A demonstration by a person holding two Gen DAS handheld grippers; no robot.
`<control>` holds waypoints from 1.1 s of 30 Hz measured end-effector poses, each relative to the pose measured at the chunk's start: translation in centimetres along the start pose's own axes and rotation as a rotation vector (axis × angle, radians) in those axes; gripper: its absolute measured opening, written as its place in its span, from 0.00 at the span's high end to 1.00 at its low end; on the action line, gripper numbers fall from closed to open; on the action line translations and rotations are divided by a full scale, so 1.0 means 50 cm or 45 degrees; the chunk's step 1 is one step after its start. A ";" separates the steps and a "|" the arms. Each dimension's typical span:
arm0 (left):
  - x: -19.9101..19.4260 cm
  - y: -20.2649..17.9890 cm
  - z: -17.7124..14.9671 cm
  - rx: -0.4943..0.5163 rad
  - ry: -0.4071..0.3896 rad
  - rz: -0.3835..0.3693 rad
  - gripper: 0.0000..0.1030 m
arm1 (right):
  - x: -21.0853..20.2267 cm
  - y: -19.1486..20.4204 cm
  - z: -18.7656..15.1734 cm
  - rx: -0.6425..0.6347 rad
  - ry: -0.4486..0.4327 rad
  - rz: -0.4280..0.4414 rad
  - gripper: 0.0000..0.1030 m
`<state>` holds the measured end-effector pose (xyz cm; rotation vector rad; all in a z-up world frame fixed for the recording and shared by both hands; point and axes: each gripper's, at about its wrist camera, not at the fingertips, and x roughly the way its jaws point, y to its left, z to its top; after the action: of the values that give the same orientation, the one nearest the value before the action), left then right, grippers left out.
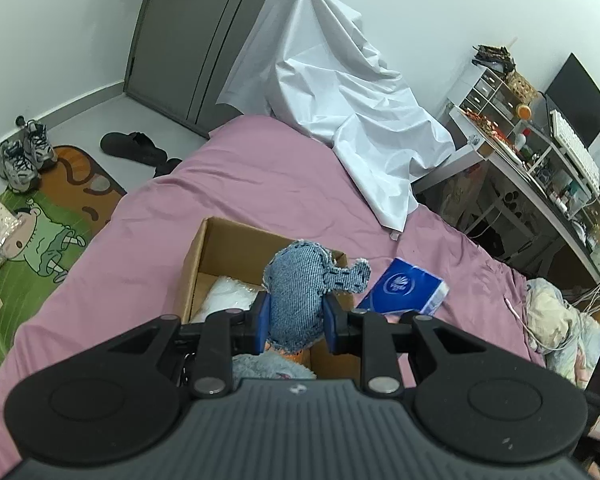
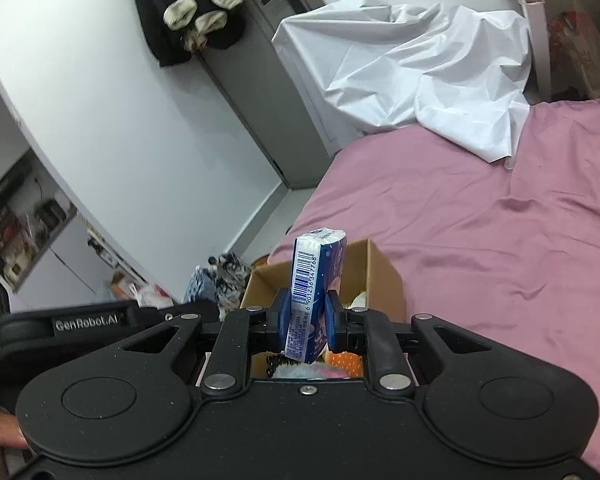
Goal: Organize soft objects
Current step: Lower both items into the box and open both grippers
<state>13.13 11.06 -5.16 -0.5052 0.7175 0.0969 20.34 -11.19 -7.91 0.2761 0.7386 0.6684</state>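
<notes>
My left gripper [image 1: 296,320] is clamped on a denim plush toy [image 1: 306,284], long axis upright, hanging directly over the open cardboard box [image 1: 204,248] on the bed. My right gripper [image 2: 305,320] pinches a tissue pack [image 2: 314,280] upright above that box [image 2: 384,272]; barcode reads 6901236347768. Left tool's arm is marked "GenRobot.AI".
</notes>
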 end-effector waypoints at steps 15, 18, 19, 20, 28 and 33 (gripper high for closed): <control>-0.003 0.012 -0.013 -0.016 0.007 -0.018 0.75 | -0.031 -0.009 -0.011 0.045 -0.001 -0.067 0.43; 0.001 0.001 -0.015 -0.002 0.015 -0.013 0.75 | -0.037 -0.026 -0.016 0.059 0.004 -0.073 0.39; 0.003 -0.002 -0.015 0.001 0.017 -0.007 0.74 | -0.039 -0.031 -0.019 0.059 0.005 -0.076 0.37; 0.005 -0.004 -0.015 0.005 0.018 0.000 0.74 | -0.041 -0.036 -0.022 0.060 0.004 -0.081 0.36; 0.028 -0.021 0.003 0.008 -0.001 0.059 0.57 | -0.056 -0.075 -0.035 0.108 0.019 -0.101 0.35; 0.017 -0.033 0.008 0.034 -0.053 0.107 0.30 | -0.076 -0.092 -0.034 0.145 0.006 -0.114 0.35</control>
<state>14.43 9.73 -4.76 -0.4464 0.6987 0.1754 19.20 -17.12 -9.23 0.3441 0.7904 0.5430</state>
